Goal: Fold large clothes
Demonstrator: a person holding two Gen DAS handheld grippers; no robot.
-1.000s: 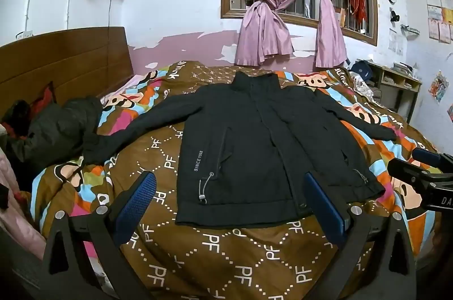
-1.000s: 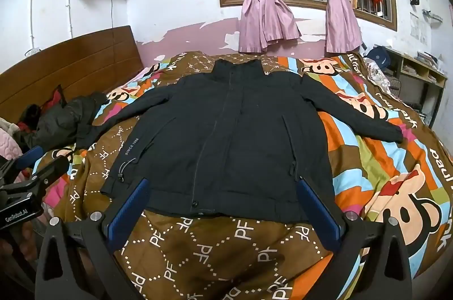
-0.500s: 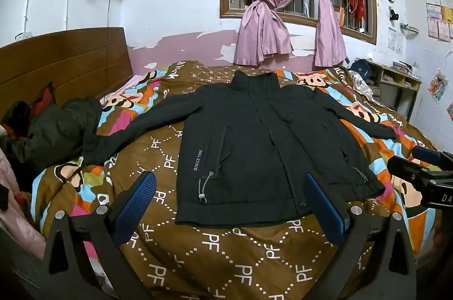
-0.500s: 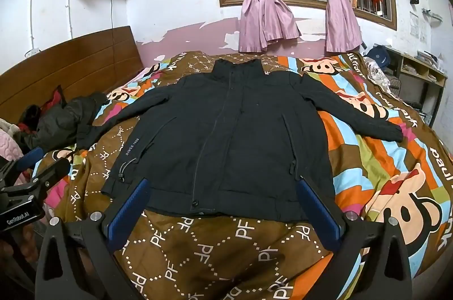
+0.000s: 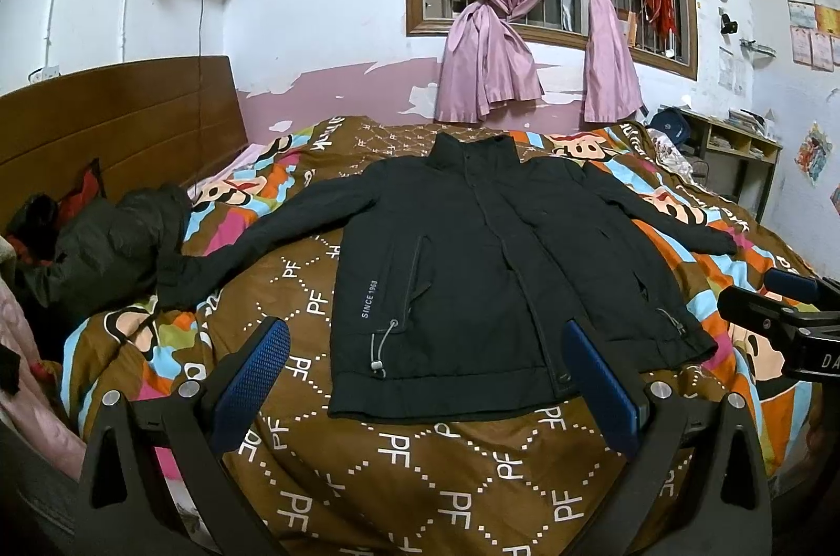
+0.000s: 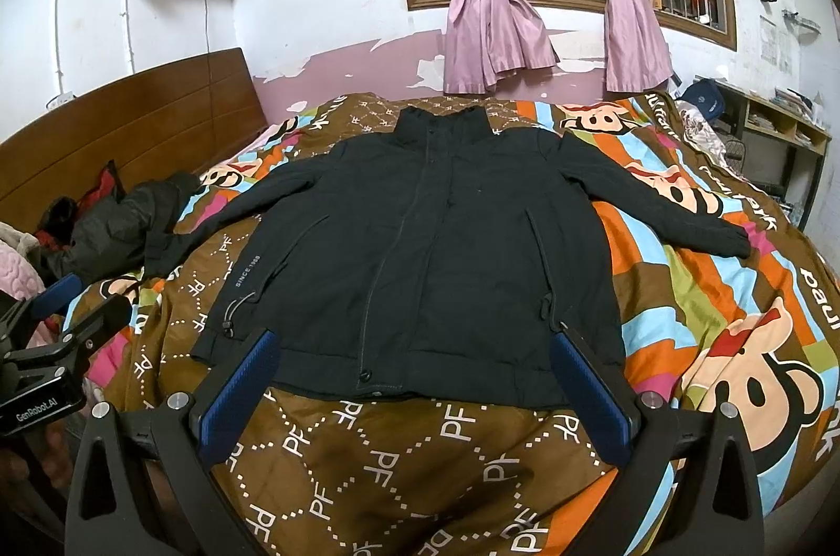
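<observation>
left gripper (image 5: pixel 428 372) and right gripper (image 6: pixel 417 380) hovering level, jaws spread wide, empty, just short of hem; black zip-front jacket (image 6: pixel 420 251) lying flat, sleeves outspread, on brown patterned quilt (image 6: pixel 420 461).

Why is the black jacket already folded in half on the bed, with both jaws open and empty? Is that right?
Not quite. The black jacket is not folded: it lies spread flat on the bed, front up, both sleeves stretched out to the sides. The right wrist view shows this. The rest holds: the left gripper and the right gripper have open, empty jaws.
</observation>
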